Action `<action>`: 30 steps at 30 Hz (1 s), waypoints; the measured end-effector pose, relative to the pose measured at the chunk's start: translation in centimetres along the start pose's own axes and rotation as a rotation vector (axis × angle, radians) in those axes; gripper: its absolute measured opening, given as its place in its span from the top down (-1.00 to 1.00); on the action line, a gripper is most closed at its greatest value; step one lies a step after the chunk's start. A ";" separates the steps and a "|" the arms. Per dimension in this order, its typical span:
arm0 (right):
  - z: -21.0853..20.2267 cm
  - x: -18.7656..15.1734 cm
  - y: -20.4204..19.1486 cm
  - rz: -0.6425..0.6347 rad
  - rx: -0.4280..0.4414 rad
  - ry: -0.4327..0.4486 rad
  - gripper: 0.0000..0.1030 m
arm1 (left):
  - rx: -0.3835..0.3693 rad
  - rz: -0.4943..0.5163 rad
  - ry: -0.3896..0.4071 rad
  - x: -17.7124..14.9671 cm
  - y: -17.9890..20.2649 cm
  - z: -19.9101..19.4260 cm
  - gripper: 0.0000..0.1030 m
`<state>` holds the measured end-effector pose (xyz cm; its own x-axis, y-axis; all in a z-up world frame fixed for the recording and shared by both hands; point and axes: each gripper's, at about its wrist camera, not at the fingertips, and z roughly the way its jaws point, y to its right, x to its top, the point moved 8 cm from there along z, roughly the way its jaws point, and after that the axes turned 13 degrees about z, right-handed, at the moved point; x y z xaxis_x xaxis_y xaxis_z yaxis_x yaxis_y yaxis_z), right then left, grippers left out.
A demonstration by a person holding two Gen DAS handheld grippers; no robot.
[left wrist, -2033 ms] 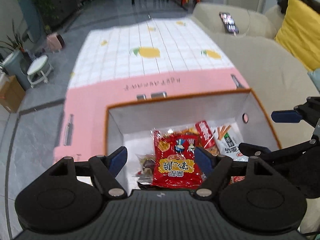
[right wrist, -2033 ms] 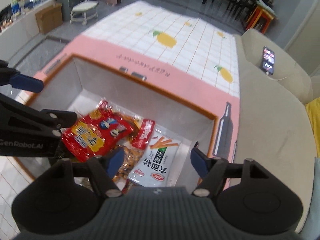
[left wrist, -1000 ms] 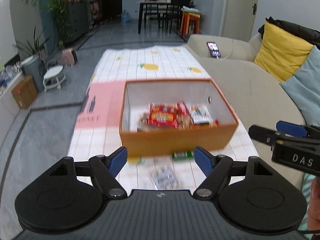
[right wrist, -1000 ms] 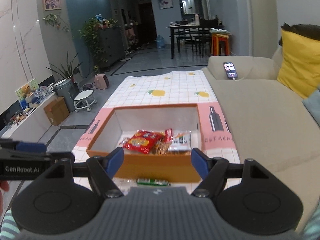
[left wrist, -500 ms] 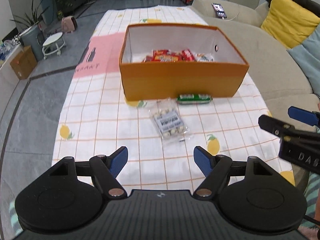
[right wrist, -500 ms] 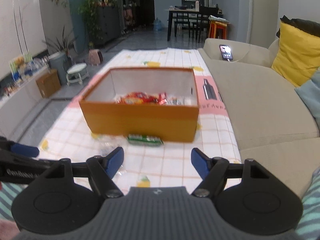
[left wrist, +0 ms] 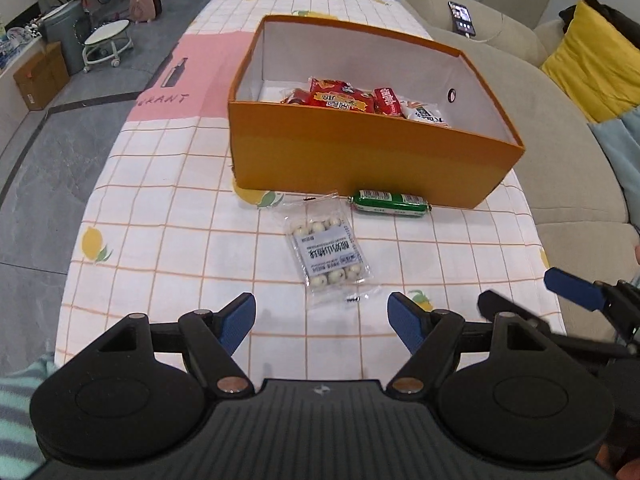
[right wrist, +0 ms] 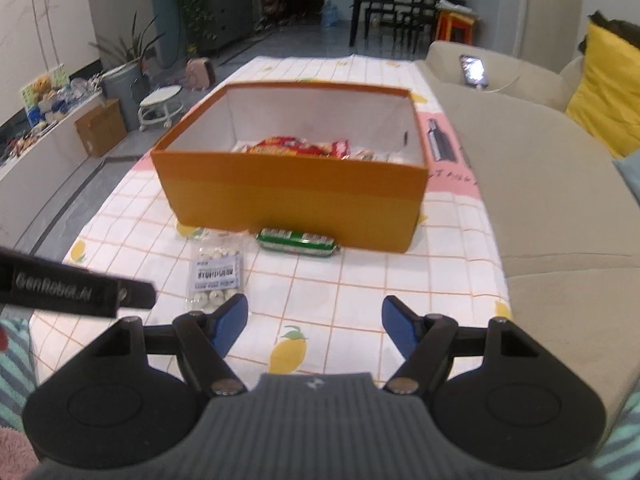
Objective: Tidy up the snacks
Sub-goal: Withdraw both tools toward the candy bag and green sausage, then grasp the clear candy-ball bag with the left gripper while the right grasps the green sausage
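An orange box [left wrist: 360,164] [right wrist: 292,200] stands on the checked tablecloth and holds several snack packs, with a red pack [left wrist: 340,100] on top. A clear packet of white balls [left wrist: 328,254] [right wrist: 216,276] lies in front of the box. A green sausage stick [left wrist: 390,201] [right wrist: 298,241] lies against the box's front wall. My left gripper [left wrist: 322,322] is open and empty, just short of the clear packet. My right gripper [right wrist: 314,322] is open and empty, further right, short of the green stick.
A beige sofa [left wrist: 560,168] runs along the table's right side, with a phone [left wrist: 462,18] and a yellow cushion [left wrist: 592,68] on it. The floor drops off at the table's left edge [left wrist: 92,216]. The cloth's near edge lies just under both grippers.
Both grippers have drawn back out of the box to the table's near edge and tilted down. The red pack now lies in the box. The clear packet and green stick have come into view.
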<state>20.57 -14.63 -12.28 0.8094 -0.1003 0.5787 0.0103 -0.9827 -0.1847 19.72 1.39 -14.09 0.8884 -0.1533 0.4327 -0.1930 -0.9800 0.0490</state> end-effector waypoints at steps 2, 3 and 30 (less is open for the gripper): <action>0.9 0.1 0.0 -0.020 0.001 -0.013 -0.39 | 0.003 0.006 -0.013 0.6 0.1 0.9 -0.71; 1.3 0.2 0.0 -0.031 -0.001 -0.015 -0.39 | 0.003 0.005 -0.020 0.9 0.1 1.3 -0.71; 15.1 2.7 -1.4 -0.441 0.098 -0.085 -0.19 | 0.024 -0.184 -0.207 2.5 -0.9 11.8 -0.76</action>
<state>31.65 -11.18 -22.49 0.7605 0.3411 0.5525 0.4166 -0.9090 -0.0122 27.05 0.37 -23.65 0.9744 0.0074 0.2248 -0.0127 -0.9961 0.0878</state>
